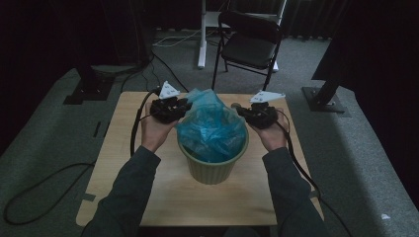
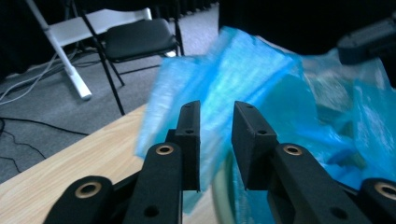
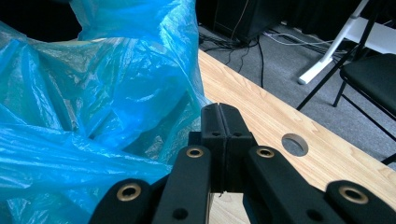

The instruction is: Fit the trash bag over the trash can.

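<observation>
Green ribbed bin point(image 1: 212, 168) at surface point(image 1: 163, 197) centre, blue plastic liner bag point(image 1: 212, 126) bunched inside. Left claw point(image 2: 216, 140) part open, bag film between jaws. Right claw point(image 3: 224, 135) fully closed beside bag; grip on film unclear.

We see the high view dim, its edges nearly black. Beyond our left gripper point(image 2: 216, 140), the blue bag point(image 2: 261, 88) blurs; nearer jaws stay sharp.

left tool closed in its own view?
No: in the left gripper view the left tool has a clear gap between its two black jaws, with the crinkled blue plastic bag visible through it.
</observation>
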`<action>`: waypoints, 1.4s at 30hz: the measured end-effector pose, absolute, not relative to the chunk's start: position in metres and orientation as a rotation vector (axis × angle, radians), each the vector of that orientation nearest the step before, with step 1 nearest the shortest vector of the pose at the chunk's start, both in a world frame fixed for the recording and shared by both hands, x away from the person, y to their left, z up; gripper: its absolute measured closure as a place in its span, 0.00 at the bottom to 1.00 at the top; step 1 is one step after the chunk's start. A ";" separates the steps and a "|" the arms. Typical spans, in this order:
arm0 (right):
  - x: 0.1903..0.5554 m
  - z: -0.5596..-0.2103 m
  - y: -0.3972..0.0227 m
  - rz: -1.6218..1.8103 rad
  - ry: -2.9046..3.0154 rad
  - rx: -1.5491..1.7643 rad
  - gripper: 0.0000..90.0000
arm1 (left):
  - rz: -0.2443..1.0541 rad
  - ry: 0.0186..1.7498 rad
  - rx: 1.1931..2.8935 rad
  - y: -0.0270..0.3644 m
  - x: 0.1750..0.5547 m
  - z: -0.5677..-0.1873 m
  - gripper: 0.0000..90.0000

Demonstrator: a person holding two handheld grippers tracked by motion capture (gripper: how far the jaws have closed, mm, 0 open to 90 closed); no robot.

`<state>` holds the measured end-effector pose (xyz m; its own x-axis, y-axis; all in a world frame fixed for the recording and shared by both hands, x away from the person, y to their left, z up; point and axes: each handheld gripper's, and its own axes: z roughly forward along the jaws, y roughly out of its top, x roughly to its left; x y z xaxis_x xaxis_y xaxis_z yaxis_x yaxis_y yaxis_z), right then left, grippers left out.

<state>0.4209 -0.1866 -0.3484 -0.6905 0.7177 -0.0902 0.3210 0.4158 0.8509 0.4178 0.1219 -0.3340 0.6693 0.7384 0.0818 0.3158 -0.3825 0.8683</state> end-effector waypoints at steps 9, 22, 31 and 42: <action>0.421 -0.348 -0.187 1.207 2.231 0.888 1.00 | 0.564 0.753 2.077 0.106 0.417 -0.342 0.78; 0.422 -0.349 -0.186 1.224 2.236 0.891 1.00 | 0.687 0.808 2.186 0.086 0.429 -0.356 0.64; 0.422 -0.347 -0.189 1.226 2.231 0.891 0.99 | 0.729 0.840 2.199 0.083 0.436 -0.360 0.77; 0.422 -0.344 -0.193 1.230 2.218 0.901 0.99 | 0.747 0.808 2.154 0.088 0.430 -0.354 0.97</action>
